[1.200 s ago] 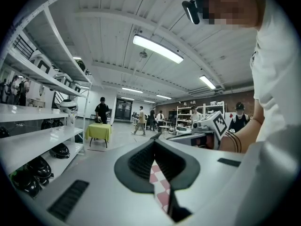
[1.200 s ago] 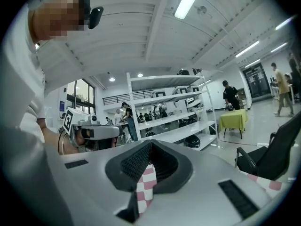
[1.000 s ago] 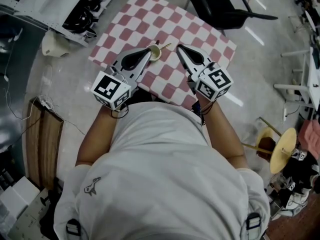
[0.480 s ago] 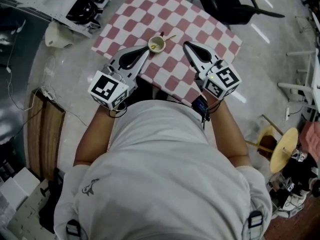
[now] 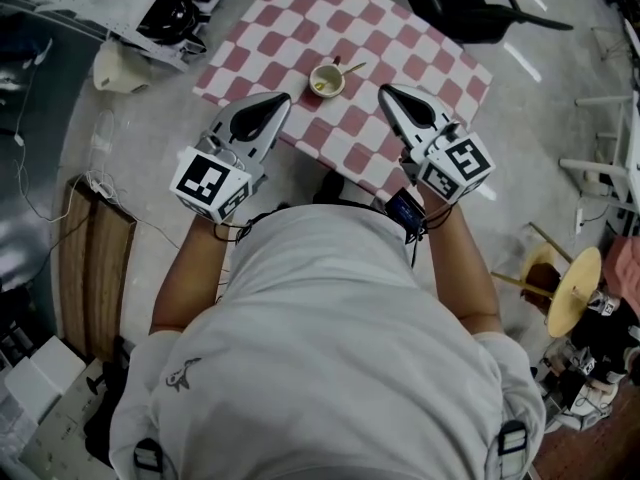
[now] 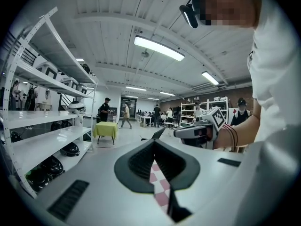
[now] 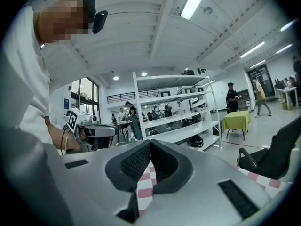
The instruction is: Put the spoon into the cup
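Note:
A small cream cup (image 5: 327, 79) stands on the red-and-white checked table (image 5: 410, 58). The spoon (image 5: 350, 69) rests inside it, its handle sticking out to the upper right. My left gripper (image 5: 281, 100) hovers over the table's near edge, left of the cup and apart from it, shut and empty. To the cup's right, my right gripper (image 5: 384, 91) is also shut with nothing in it. In the left gripper view the closed jaws (image 6: 154, 144) show only a strip of checked cloth. The right gripper view (image 7: 149, 146) shows the same.
A black chair (image 5: 470, 8) stands behind the table. White shelving with dark helmets (image 5: 165, 13) lies at the far left. A wooden board (image 5: 85, 273) is on the floor at left, a yellow stool (image 5: 570, 293) at right. People walk in the background (image 6: 125, 115).
Both grippers have drawn back toward the person. The left gripper, which was beside the cup, now sits clear of it. The spoon stays in the cup.

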{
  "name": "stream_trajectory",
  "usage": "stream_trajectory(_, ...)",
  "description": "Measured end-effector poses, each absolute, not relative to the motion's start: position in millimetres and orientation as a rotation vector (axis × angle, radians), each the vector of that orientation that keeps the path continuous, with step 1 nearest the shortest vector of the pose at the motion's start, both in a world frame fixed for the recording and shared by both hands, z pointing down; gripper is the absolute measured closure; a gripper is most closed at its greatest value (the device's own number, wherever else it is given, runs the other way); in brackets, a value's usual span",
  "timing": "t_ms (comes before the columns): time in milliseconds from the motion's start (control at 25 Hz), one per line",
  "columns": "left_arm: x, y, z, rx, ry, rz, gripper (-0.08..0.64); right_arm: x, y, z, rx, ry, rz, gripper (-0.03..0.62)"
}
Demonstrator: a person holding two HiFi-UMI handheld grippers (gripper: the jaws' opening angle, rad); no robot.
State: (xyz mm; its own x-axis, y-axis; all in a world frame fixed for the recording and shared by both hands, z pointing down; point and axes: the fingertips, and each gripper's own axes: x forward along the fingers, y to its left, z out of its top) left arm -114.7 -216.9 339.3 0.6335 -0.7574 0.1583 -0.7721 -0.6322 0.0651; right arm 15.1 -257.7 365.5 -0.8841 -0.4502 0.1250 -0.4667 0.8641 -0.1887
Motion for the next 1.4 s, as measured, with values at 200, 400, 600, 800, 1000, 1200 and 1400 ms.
stream_trajectory(200, -139, -190, 335, 2.728, -1.287, 0.169, 0.546, 1, -237, 358, 0.776, -2.967, 0.35, 0.56)
stream_trajectory(400, -166, -149, 328, 2.735, -1.282, 0.149, 0.547, -20, -203, 342, 0.816, -2.977, 0.317, 0.56)
stream_trajectory(600, -189, -114, 326, 2.752, -1.265, 0.116, 0.547, -38, -168, 335, 0.863, -2.967, 0.299, 0.56)
stream_trajectory(800, -191, -79, 326, 2.771, -1.217, 0.084, 0.547, -44, -122, 327, 0.905, -2.951, 0.273, 0.56)
stream_trajectory(1000, -186, -54, 325, 2.793, -1.154, 0.056, 0.548, -44, -86, 330, 0.947, -2.926, 0.294, 0.56)
stream_trajectory(1200, -181, -41, 324, 2.796, -1.125, 0.053, 0.547, -35, -66, 326, 0.978, -2.918, 0.308, 0.56)
stream_trajectory(1400, -177, -31, 320, 2.801, -1.157, 0.051, 0.548, -26, -58, 319, 0.966, -2.941, 0.295, 0.56)
